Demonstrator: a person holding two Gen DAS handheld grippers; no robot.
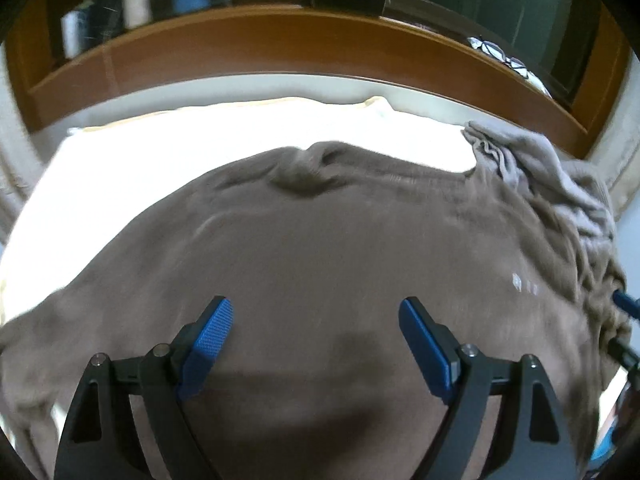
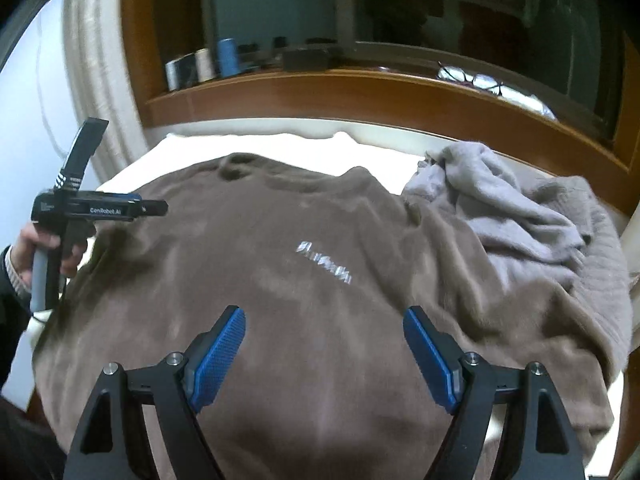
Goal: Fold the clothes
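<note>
Both claws are released, their blue pads spread wide with nothing between them. The left claw point(image 1: 316, 312) sits low in its frame, poised above the middle of the brown sweater point(image 1: 320, 264); the right claw point(image 2: 324, 322) hangs likewise over the same garment, just below the pale printed lettering point(image 2: 324, 262) at frame centre. Spread jaws over flat cloth suggest each is free to take an edge, though which edge cannot be judged.

The brown sweater lies spread face up on the white surface point(image 1: 160, 140), collar toward the top of the frame, a broad flat lie that suits folding. A crumpled grey garment point(image 2: 500, 204) is heaped at the upper right, overlapping the sweater's sleeve side, likely parked there out of the way.

At the left edge of the right view, a hand point(image 2: 40, 240) grips the other tool's handle.

The sweater's hem is cut off by the lower frame, and its right sleeve is buried under the heap. Motion blur smears the lettering beyond reading.
</note>
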